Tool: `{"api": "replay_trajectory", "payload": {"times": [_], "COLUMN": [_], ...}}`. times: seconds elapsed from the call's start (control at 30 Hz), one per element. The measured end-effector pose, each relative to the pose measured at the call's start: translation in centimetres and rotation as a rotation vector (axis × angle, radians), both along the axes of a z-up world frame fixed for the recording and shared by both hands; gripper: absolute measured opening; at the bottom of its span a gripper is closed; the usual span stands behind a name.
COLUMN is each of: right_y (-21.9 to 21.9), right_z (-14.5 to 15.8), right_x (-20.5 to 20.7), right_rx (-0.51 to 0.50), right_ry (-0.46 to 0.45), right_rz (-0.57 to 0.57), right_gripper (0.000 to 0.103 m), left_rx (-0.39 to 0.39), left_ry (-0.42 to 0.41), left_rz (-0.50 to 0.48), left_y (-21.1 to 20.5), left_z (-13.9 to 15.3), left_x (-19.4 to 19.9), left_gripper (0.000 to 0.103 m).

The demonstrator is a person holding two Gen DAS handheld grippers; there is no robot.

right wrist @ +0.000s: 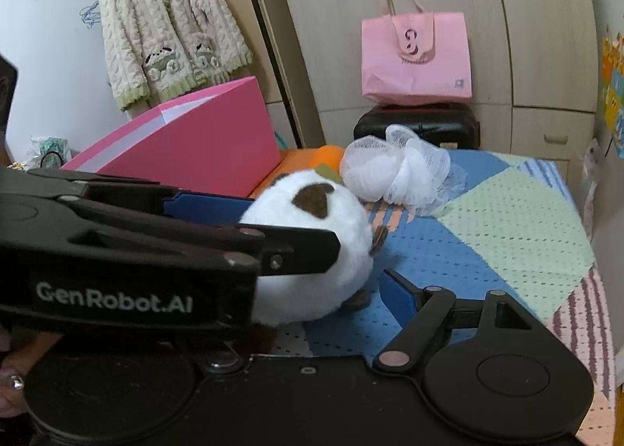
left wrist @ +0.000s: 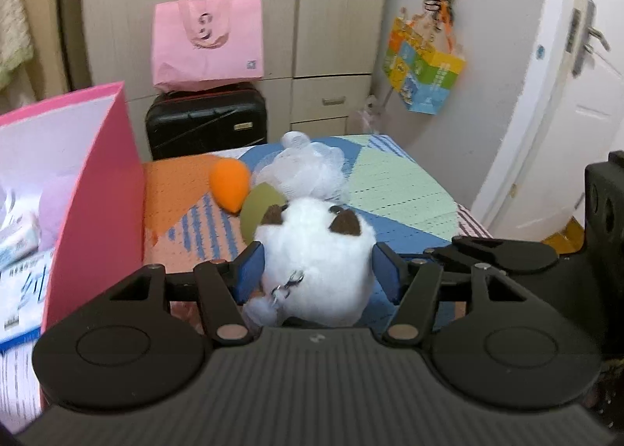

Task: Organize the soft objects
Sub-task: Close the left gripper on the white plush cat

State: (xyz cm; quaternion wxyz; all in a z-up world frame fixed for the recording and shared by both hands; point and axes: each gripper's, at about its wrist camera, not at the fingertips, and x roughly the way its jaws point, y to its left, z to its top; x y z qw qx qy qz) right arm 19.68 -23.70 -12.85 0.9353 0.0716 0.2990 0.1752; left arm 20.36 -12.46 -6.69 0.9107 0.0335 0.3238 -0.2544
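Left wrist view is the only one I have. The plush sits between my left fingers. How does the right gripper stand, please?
Observer: The right gripper is open. Its one visible finger lies to the right of the plush and does not touch it.
Operator: Does my left gripper really hold the plush?
Observer: The right wrist view shows the left gripper from the side, with one black finger lying against the plush's flank.
Operator: What is behind the pink box?
Observer: A cream cardigan with green trim hangs on the wall behind the box.
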Motion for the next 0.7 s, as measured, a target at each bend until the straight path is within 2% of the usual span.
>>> {"api": "replay_trajectory", "payload": {"times": [0.2, 0.27, 0.3, 0.37, 0.47, 0.57, 0.7], "right_y": [0.1, 0.4, 0.5, 0.7, 0.8, 1.4, 1.5], "right_z": [-0.2, -0.2, -0.3, -0.3, 0.1, 0.3, 0.5], "right_x": [0.4, 0.3, 0.3, 0.0, -0.7, -1.8, -3.1], "right_rx": [0.011, 0.002, -0.008, -0.022, 0.004, -0.041, -0.066], "right_ry": [0.006, -0.002, -0.006, -0.018, -0.006, -0.044, -0.067], "right_rz": [0.018, 0.029, 0.028, 0.023, 0.002, -0.028, -0.052], "right_gripper": [0.084, 0.084, 0.085, 0.085, 0.085, 0.085, 0.085], "left_rx": [-0.029, -0.025, -0.006, 0.004, -0.024, -0.062, -0.067], "left_ry": [0.025, 0.017, 0.001, -0.021, -0.017, -0.011, -0.022], "left_rz": [-0.023, -0.035, -0.038, -0.04, -0.055, -0.07, -0.094], "left_y": [-0.2, -0.5, -0.7, -0.9, -0.4, 0.0, 0.0], "left_z": [-0.6, -0.6, -0.6, -0.4, 0.0, 0.3, 0.4], "left_x": [0.5, 0.3, -0.1, -0.8, -1.4, -2.0, -3.1], "left_gripper": [0.066, 0.062, 0.057, 0.056, 0.056, 0.056, 0.056]}}
